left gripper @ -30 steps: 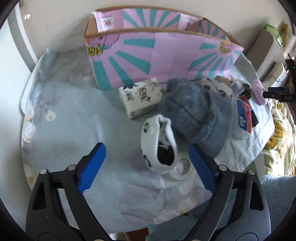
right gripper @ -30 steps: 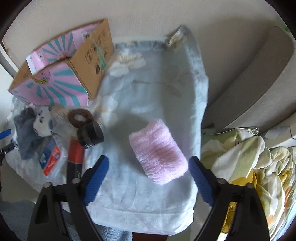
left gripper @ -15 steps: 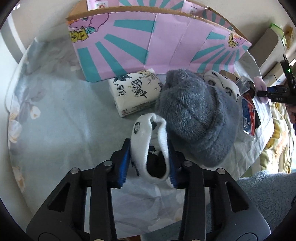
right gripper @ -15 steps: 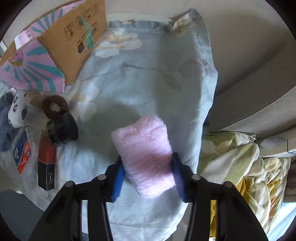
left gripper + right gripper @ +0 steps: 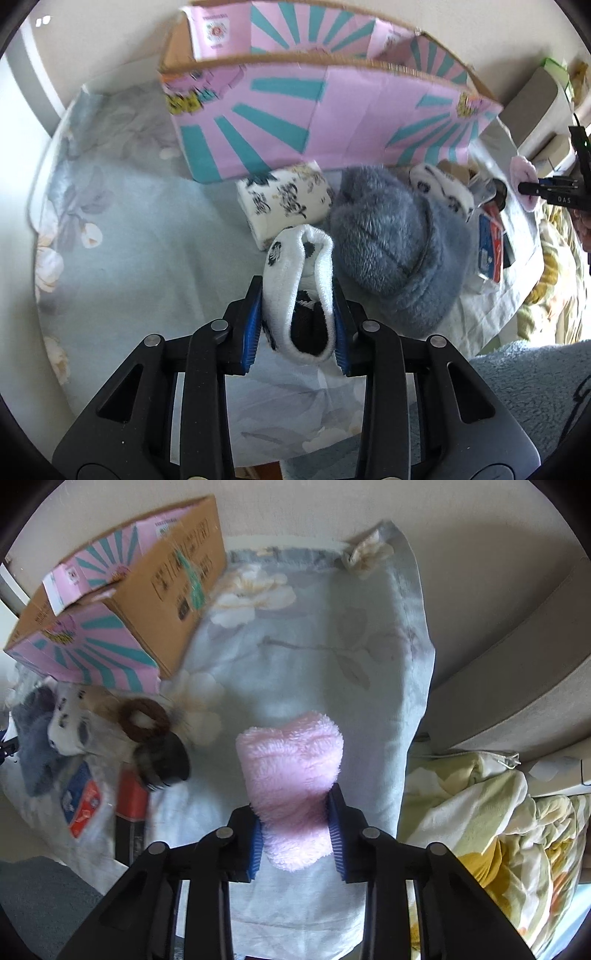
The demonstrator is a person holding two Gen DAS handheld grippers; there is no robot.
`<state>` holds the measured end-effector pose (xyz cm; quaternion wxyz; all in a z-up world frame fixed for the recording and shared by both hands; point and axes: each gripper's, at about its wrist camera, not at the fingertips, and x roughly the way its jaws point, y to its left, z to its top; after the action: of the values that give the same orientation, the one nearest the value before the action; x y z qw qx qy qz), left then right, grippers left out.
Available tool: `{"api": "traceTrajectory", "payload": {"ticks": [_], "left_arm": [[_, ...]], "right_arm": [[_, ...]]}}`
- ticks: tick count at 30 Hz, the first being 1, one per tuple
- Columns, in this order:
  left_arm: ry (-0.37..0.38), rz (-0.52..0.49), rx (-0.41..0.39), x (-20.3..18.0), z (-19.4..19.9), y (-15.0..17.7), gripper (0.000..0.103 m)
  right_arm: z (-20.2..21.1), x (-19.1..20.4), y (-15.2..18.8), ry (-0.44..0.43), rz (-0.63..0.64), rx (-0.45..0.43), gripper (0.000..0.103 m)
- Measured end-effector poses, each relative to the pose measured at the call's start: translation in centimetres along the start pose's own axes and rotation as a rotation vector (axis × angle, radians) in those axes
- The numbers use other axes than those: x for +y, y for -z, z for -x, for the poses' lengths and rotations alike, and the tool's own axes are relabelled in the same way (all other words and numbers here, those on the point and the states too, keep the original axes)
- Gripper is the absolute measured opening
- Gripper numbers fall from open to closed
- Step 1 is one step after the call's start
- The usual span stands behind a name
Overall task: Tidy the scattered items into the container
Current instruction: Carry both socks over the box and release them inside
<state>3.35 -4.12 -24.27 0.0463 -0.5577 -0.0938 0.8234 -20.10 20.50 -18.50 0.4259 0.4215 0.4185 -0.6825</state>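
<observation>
Closing jaws pinch white sock [image 5: 295,291] and pink cloth [image 5: 293,786].

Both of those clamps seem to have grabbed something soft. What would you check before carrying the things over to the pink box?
1. Left hand-held gripper pinching the white sock: ok, jaws closing on it.
2. Right hand-held gripper pinching the pink fluffy cloth: ok, jaws closing on it.
3. Pink box open on top: ok.
4. Room left inside the box: cannot tell.
5. Sock free of the grey fuzzy hat: cannot tell, they lie close.
6. Cloth clear of the black jar: ok.
</observation>
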Motion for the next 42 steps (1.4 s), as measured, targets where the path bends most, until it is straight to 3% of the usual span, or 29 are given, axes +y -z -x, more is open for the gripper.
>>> {"api": "traceTrajectory", "payload": {"ticks": [8, 21, 24, 26, 35, 42], "left_arm": [[0.021, 0.031, -0.043, 0.8, 3.1, -1.0, 0.030], [0.023, -0.056, -0.090, 0.8, 7.1, -4.5, 0.030], [0.055, -0.051, -0.103, 1.0, 8.0, -5.6, 0.030], [0.074, -0.040, -0.112, 1.4, 8.5, -6.6, 0.030], [0.031, -0.116, -0.141, 0.5, 10.6, -12.8, 0.030], [0.035, -0.158, -0.134, -1.2, 9.6, -18.0, 0.030]], "right_arm": [[1.6, 0.1, -0.9, -0.034, 0.004, -0.039, 0.028], [5.5, 0.6, -2.1, -0.057, 0.017, -0.091, 0.028], [6.8, 1.1, -2.7, -0.064, 0.039, -0.111, 0.028], [7.6, 1.3, -3.0, -0.065, 0.048, -0.125, 0.028], [11.5, 3.2, -6.9, -0.097, 0.122, -0.188, 0.028], [12.3, 7.5, -11.7, -0.156, 0.229, -0.202, 0.028]]}}
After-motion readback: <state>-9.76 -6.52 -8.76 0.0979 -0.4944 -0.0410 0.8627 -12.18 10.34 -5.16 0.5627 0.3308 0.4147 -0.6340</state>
